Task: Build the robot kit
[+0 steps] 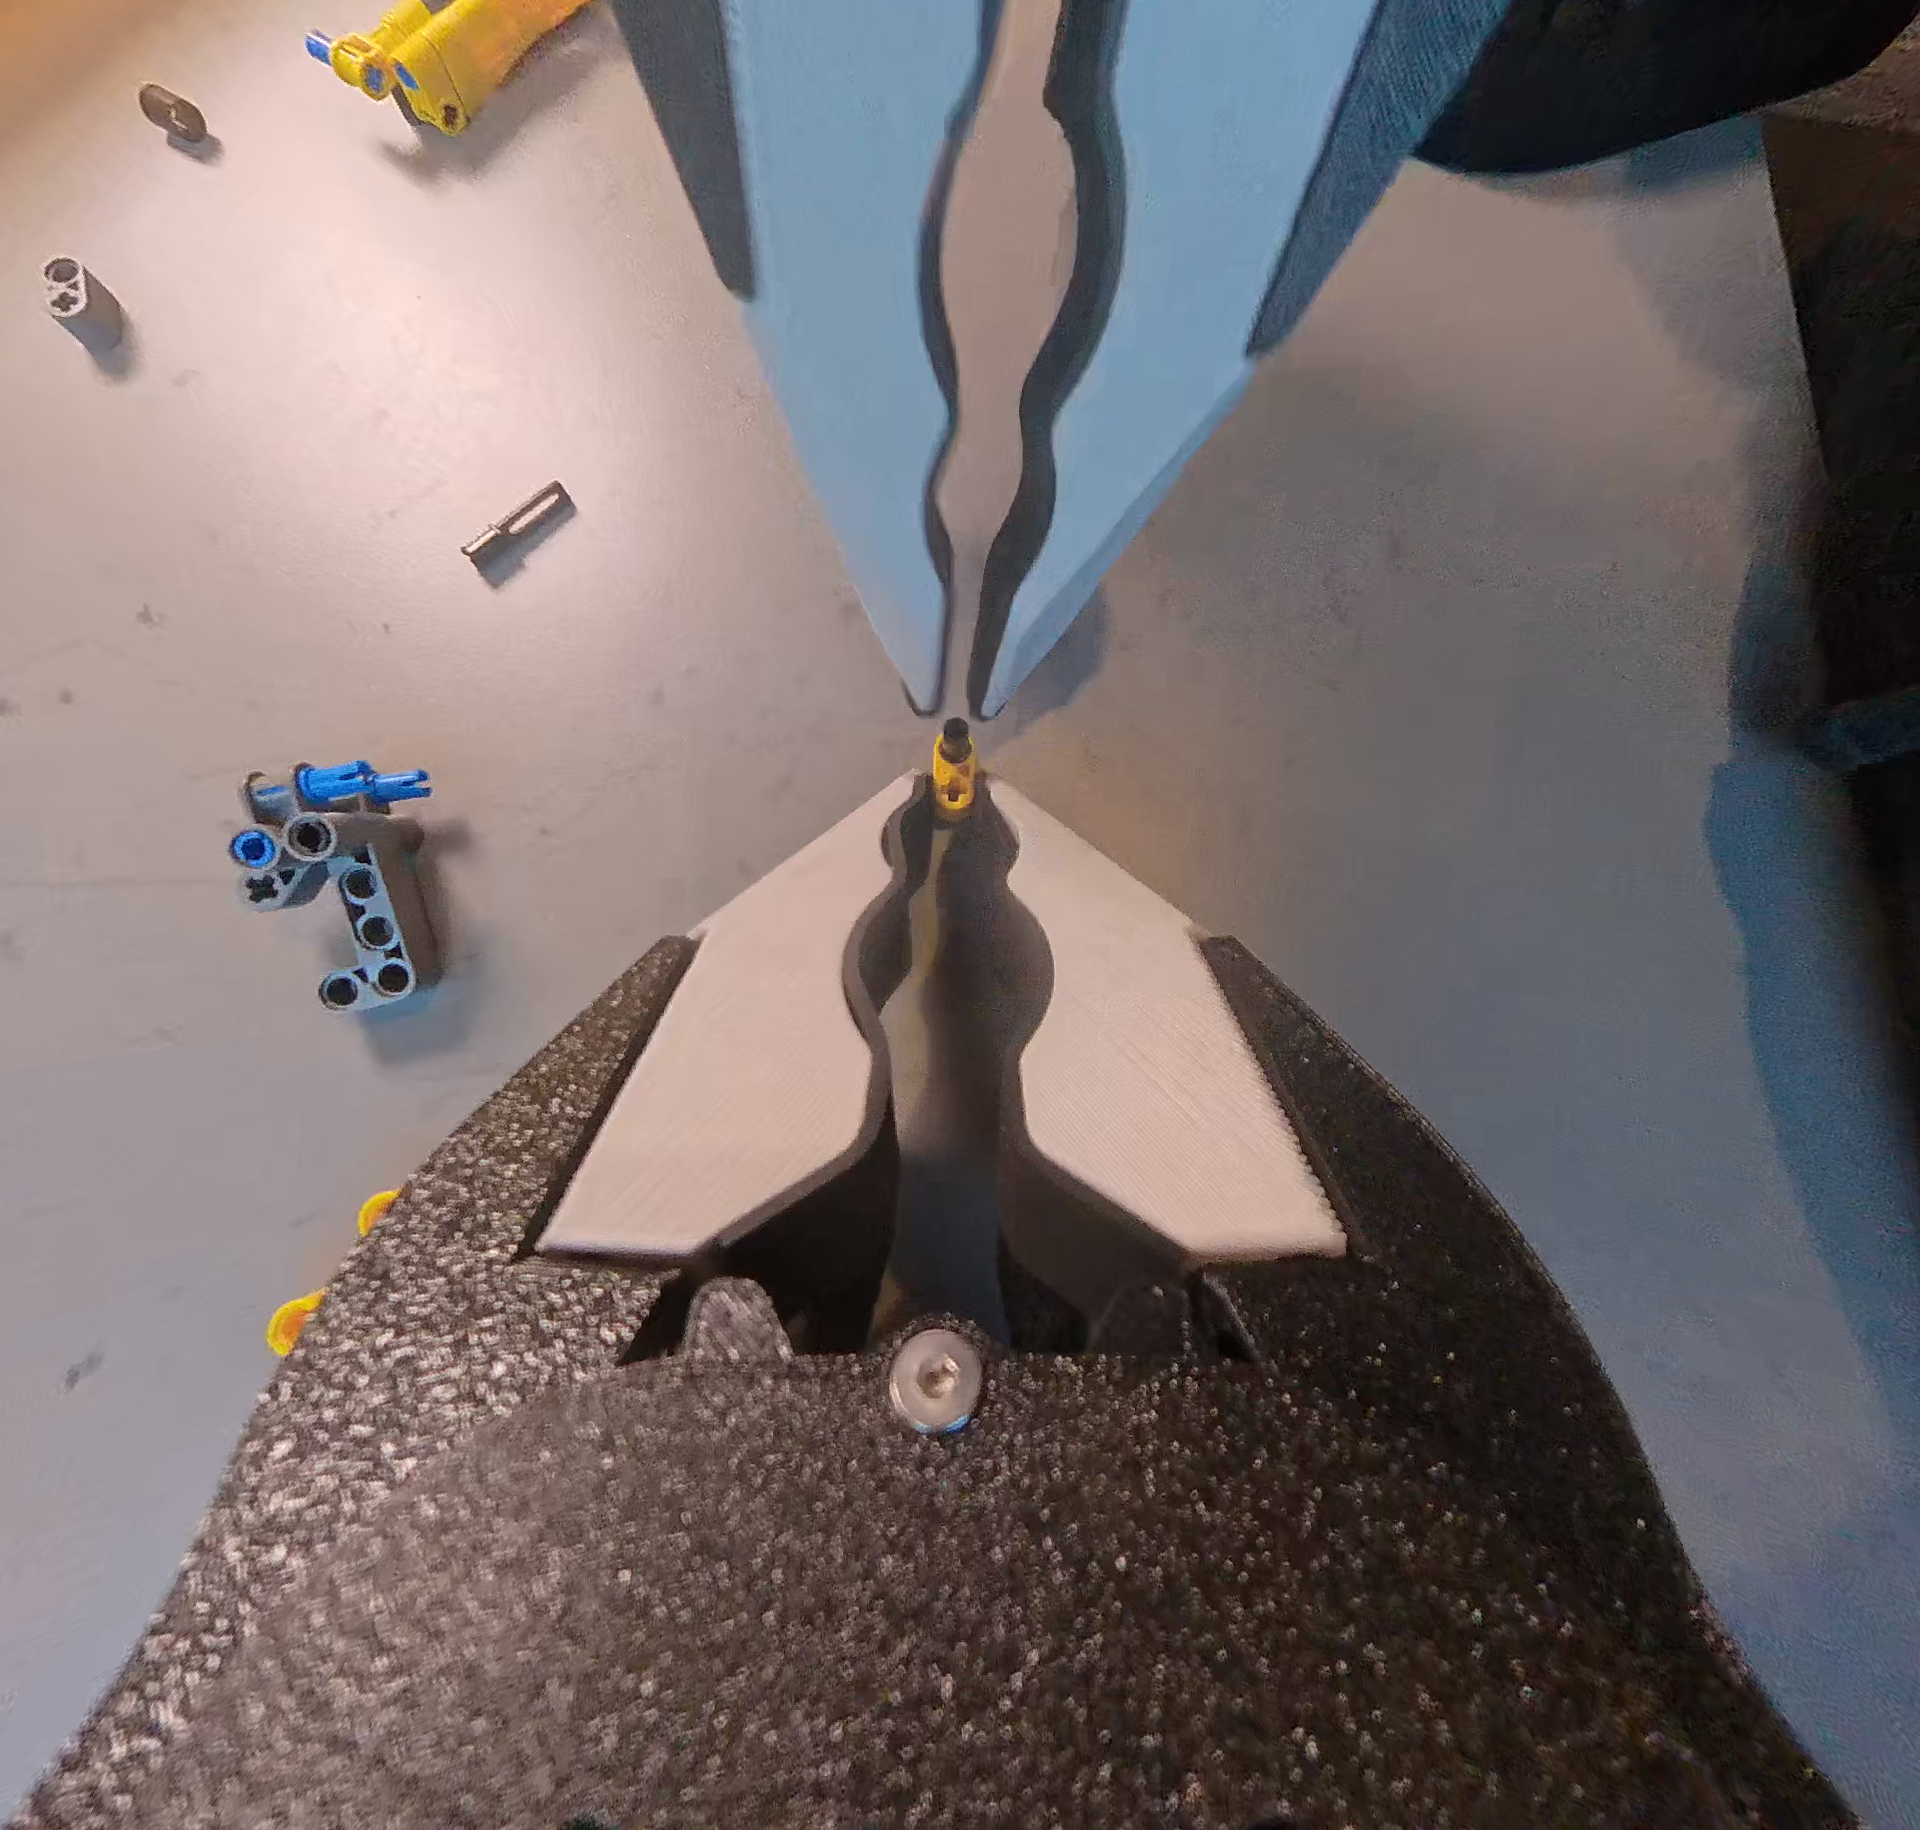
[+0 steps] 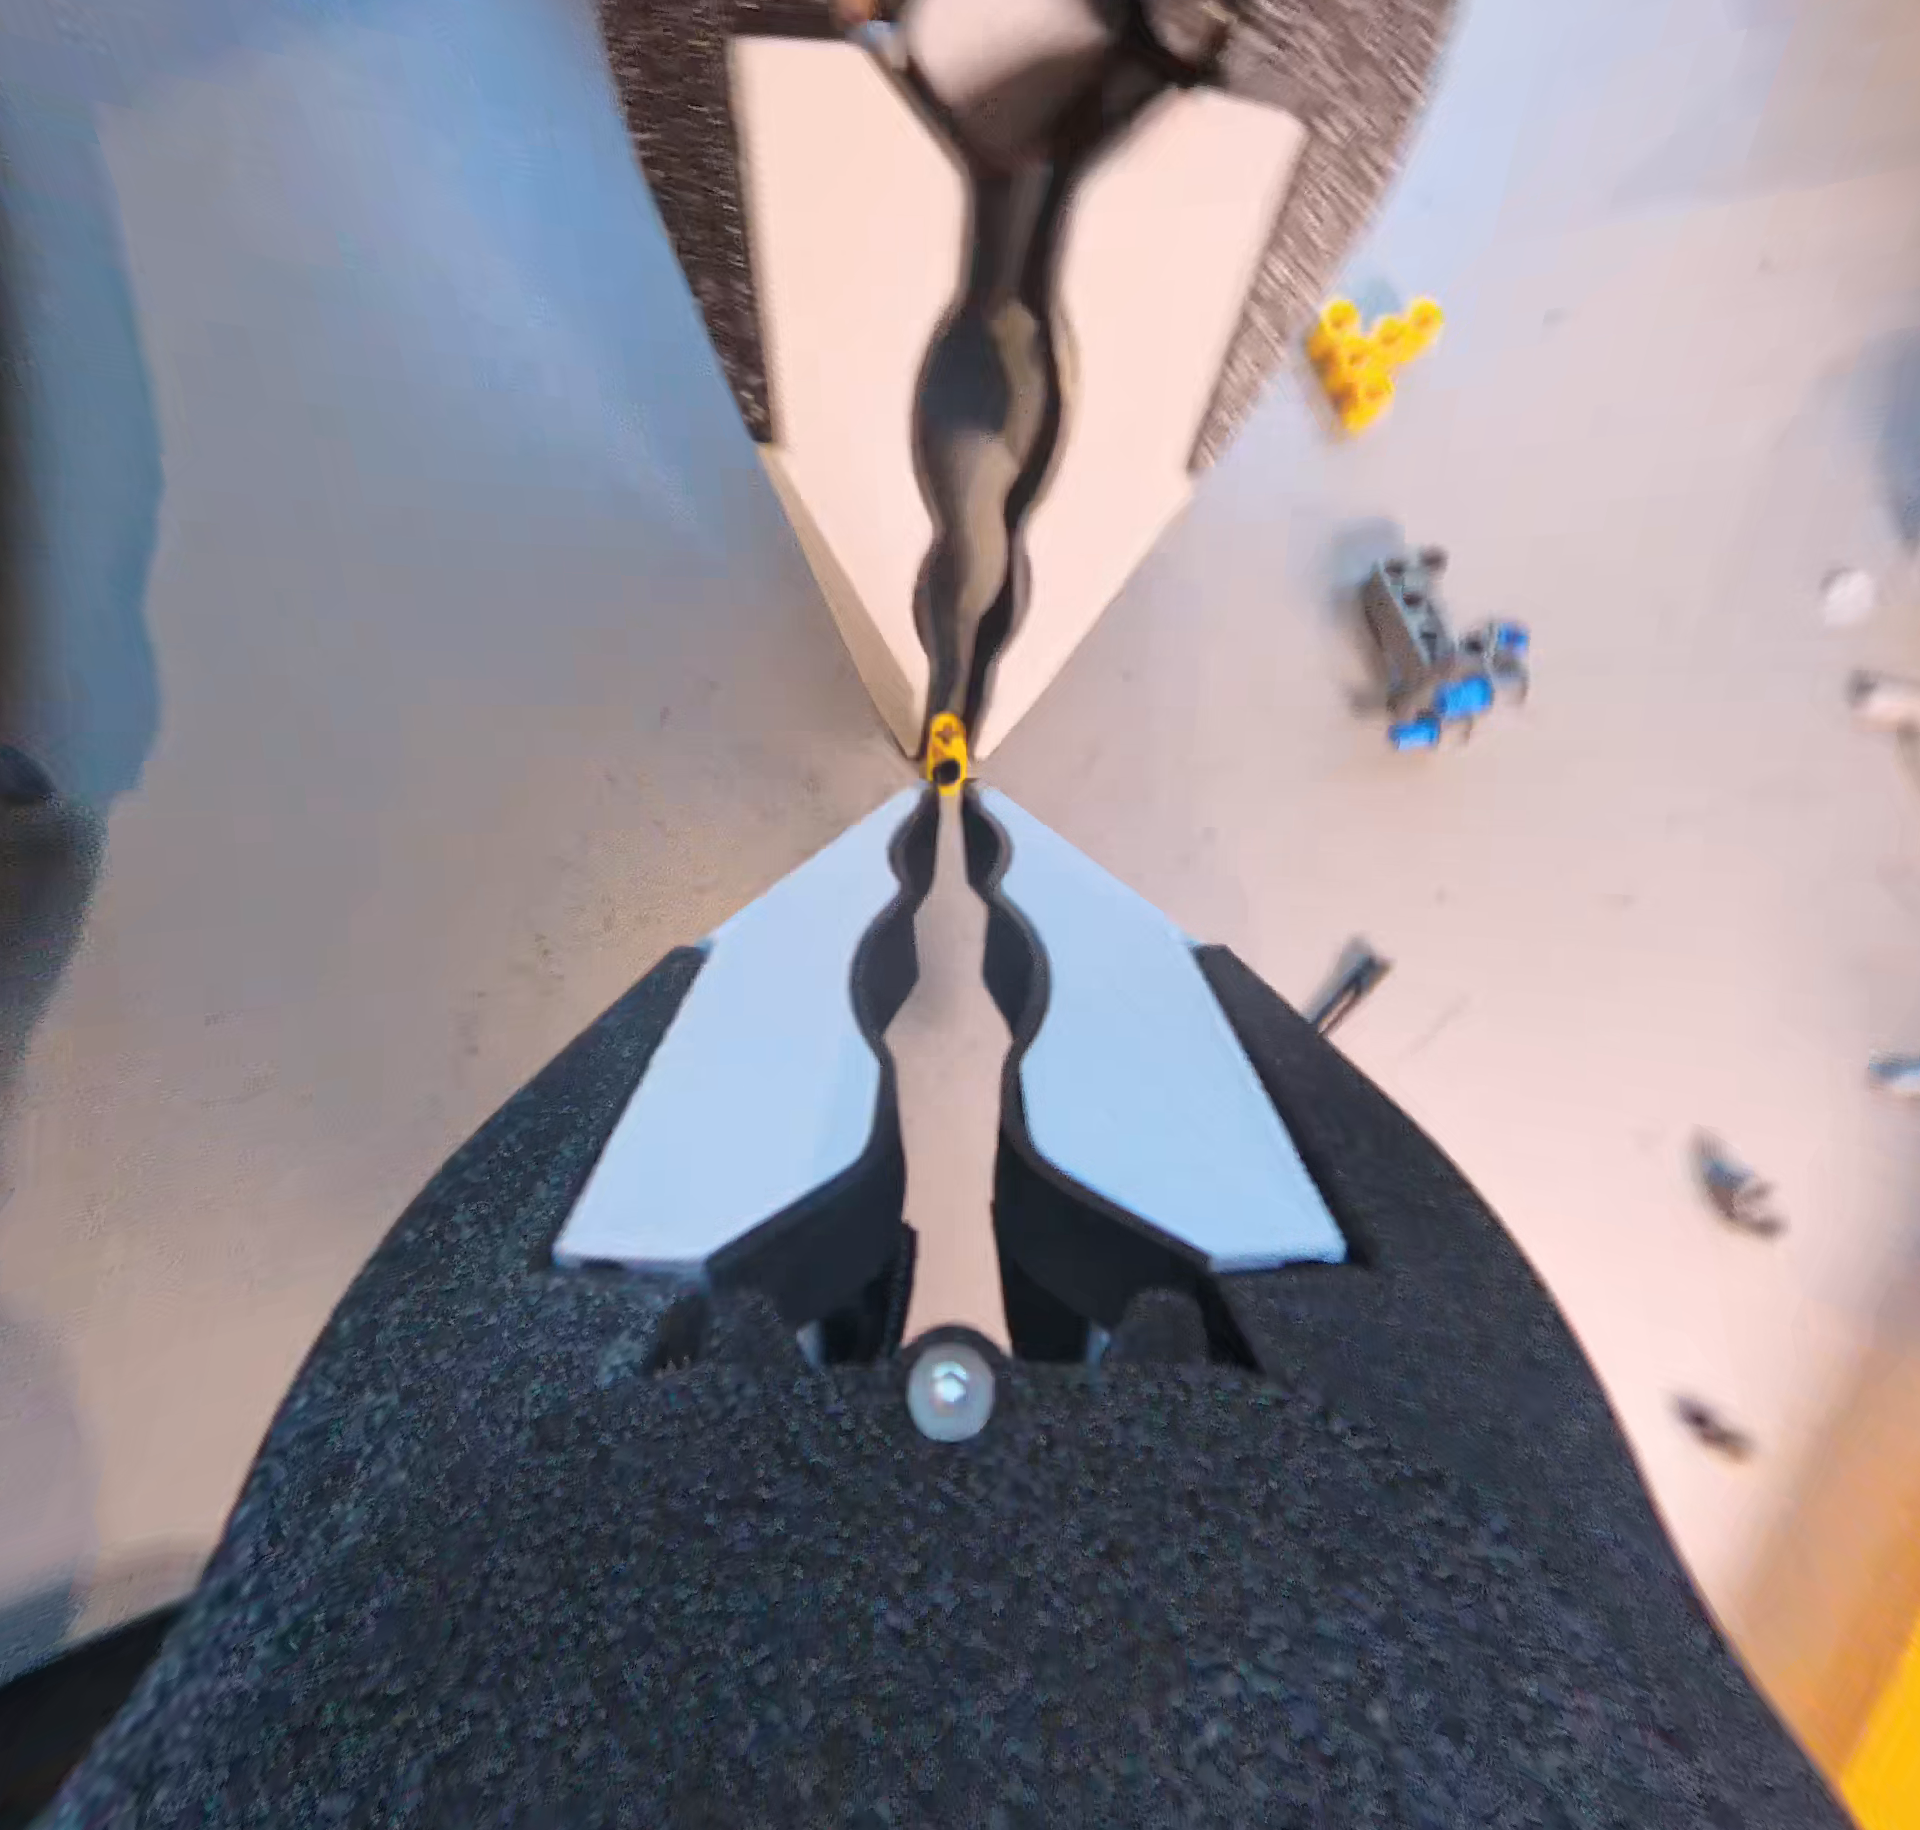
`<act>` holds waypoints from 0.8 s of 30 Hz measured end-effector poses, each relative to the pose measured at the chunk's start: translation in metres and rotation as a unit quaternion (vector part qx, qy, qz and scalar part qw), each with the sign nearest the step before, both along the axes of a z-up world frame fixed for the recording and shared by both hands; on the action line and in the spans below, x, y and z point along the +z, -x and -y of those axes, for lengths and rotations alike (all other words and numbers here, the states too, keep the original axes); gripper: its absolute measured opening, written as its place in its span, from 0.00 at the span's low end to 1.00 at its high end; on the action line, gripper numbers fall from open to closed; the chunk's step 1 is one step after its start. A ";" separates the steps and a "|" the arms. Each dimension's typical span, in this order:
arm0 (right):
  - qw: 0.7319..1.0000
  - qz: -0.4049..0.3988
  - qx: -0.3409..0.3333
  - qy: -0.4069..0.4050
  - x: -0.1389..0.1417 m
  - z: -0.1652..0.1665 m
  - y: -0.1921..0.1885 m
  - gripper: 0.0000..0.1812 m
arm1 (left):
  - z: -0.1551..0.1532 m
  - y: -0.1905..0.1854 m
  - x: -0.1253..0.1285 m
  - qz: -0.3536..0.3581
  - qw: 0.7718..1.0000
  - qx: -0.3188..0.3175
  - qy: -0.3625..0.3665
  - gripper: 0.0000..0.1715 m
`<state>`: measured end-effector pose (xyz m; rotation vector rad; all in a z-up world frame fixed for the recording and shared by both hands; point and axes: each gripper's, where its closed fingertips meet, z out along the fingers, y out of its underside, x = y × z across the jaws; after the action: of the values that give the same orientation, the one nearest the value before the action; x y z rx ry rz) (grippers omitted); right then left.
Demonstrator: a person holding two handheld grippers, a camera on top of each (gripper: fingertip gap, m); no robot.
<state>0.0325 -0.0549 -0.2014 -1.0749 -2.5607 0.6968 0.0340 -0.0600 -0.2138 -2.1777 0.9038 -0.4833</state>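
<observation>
We see a grey tabletop (image 1: 1351, 637) carrying scattered building-toy parts: a yellow assembly (image 1: 473, 40), a black disc (image 1: 172, 111), a grey connector (image 1: 83, 300), a dark pin (image 1: 517, 521), and a grey beam (image 1: 364, 913) beside blue pins (image 1: 358, 783).

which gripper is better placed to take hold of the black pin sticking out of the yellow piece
Right gripper: its tips sit just off the black pin, while the left gripper is shut on the yellow connector.

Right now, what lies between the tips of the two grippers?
A small yellow connector with a black pin standing out of it. The left gripper pinches the connector; the right gripper faces it, jaws nearly closed, beside the pin. The left wrist view shows this best.
</observation>
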 end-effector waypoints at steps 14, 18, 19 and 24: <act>0.983 -0.007 -0.180 0.030 -0.013 -0.089 0.026 0.01 | -0.004 -0.003 0.001 0.016 1.000 0.023 0.014 0.04; 0.987 -0.037 -0.155 0.036 -0.007 -0.082 0.029 0.01 | -0.004 -0.002 0.009 0.046 0.998 0.030 0.016 0.13; 0.986 -0.059 -0.148 0.054 0.000 -0.075 0.031 0.01 | -0.004 -0.001 0.016 0.065 0.997 0.034 0.014 0.13; 0.949 -0.247 -0.111 0.159 0.069 -0.039 0.042 0.01 | -0.015 0.021 0.056 0.159 0.982 0.089 -0.045 0.14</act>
<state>-0.0096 -0.0160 -0.1322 -1.0893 -1.9130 1.1737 0.0126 -0.0450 -0.1574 -2.0021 0.5418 -0.6642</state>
